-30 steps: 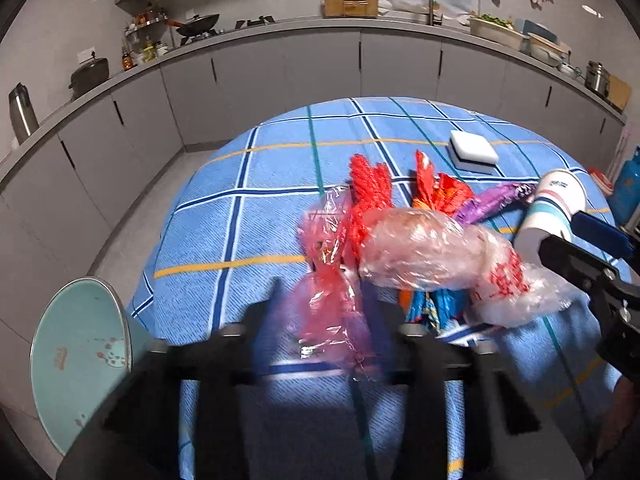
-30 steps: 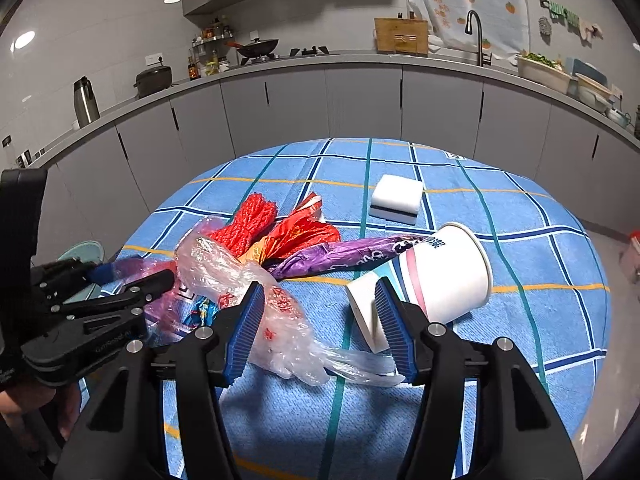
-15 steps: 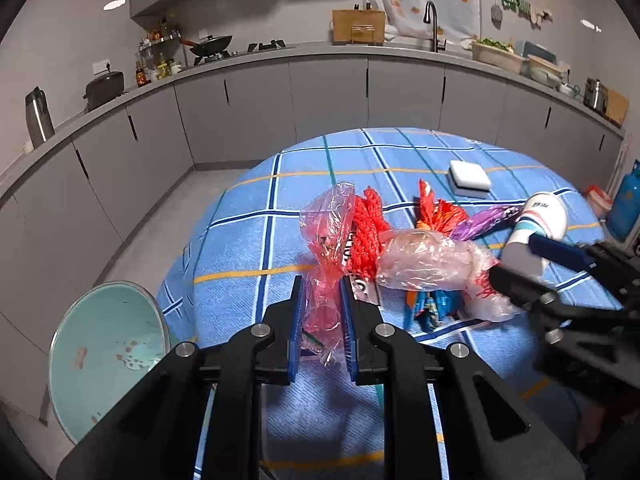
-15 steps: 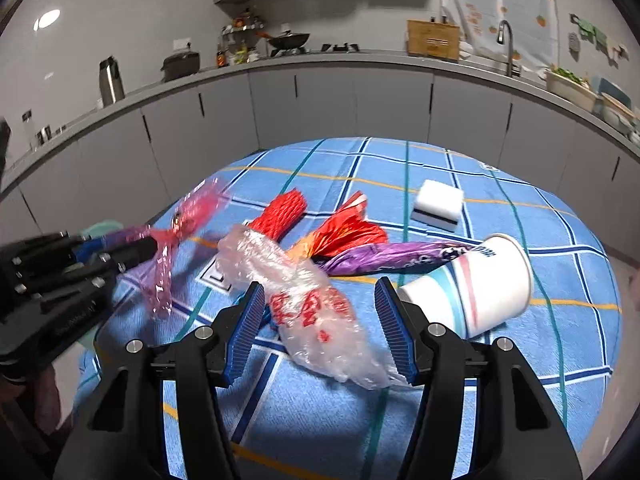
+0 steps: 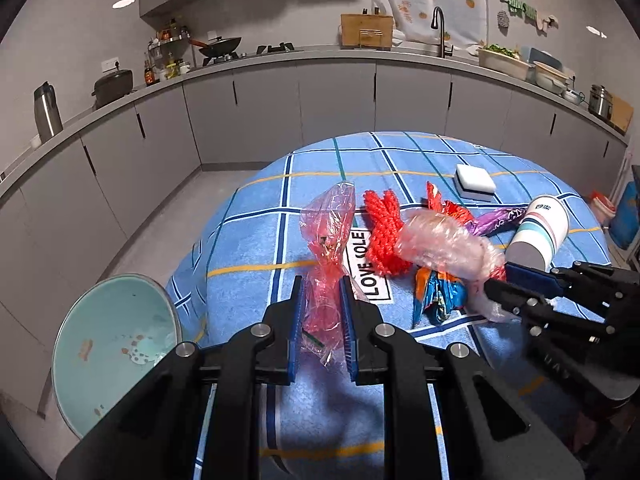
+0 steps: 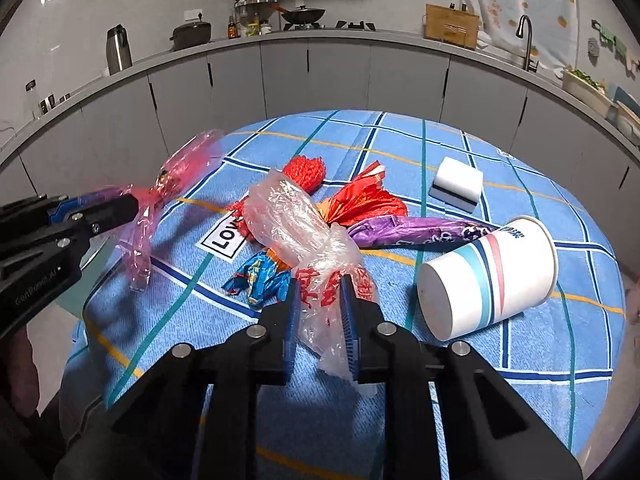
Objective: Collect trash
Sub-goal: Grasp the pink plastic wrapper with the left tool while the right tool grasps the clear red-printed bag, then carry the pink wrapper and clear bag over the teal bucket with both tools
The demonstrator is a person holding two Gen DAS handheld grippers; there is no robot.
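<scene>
Your left gripper (image 5: pixel 322 298) is clamped on the pink plastic bag (image 5: pixel 328 236), which is lifted clear of the blue checked tablecloth (image 5: pixel 248 248). Your right gripper (image 6: pixel 320 296) is closing its 2 jaws on the clear plastic bag (image 6: pixel 296 224), pads pinching its near end. Right of that claw lies the paper cup (image 6: pixel 488 276), on its side.

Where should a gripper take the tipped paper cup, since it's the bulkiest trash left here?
Grip the paper cup at its open rim, one finger inside, coming from its far right end. It lies on its side, closed base toward the camera, and the body looks wide for the jaws.
</scene>
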